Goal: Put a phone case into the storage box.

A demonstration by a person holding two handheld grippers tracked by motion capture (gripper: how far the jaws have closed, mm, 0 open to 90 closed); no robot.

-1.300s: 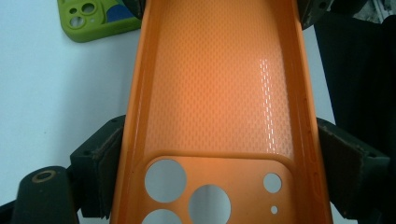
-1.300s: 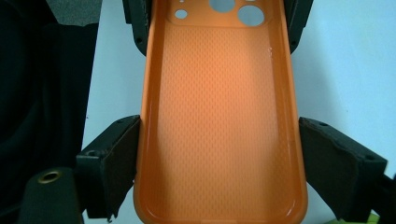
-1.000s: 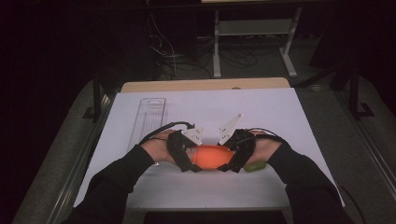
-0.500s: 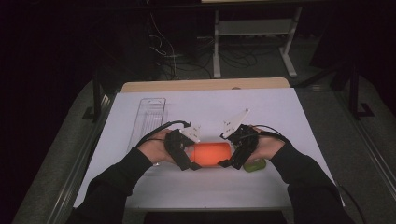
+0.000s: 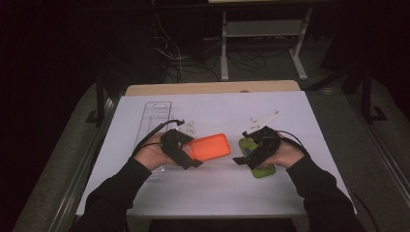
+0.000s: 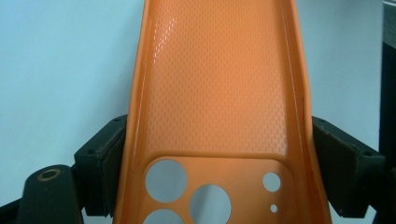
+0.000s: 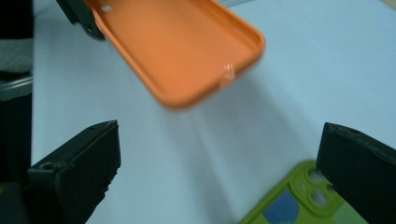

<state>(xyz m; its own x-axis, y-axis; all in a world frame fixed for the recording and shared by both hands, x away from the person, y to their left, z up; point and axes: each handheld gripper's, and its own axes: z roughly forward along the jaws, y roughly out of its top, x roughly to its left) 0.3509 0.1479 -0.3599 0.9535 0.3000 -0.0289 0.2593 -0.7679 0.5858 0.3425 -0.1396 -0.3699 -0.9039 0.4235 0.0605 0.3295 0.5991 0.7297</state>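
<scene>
An orange phone case (image 5: pixel 212 146) with camera cutouts hangs just above the white sheet, inner side up. My left gripper (image 5: pixel 189 153) is shut on its camera end; in the left gripper view both pads (image 6: pixel 106 161) press the orange case's (image 6: pixel 215 84) long edges. My right gripper (image 5: pixel 245 155) sits to the right, over a green phone case (image 5: pixel 263 169) lying on the sheet. In the right gripper view its jaws have just been opening and stand wide, its fingers (image 7: pixel 81 168) with nothing between them. The orange case (image 7: pixel 182 51) is ahead, and the green case (image 7: pixel 292 205) lies below.
A white sheet (image 5: pixel 217 193) covers the table. A clear plastic tray (image 5: pixel 153 118) lies at its left, behind my left hand. A wooden table edge (image 5: pixel 212 88) runs along the back. Beyond it, a dark floor holds cables and a metal stand.
Both grippers met at the orange case in the middle. The right one has let go and moved right, the left has drawn the case leftward, and the green case has come into view.
</scene>
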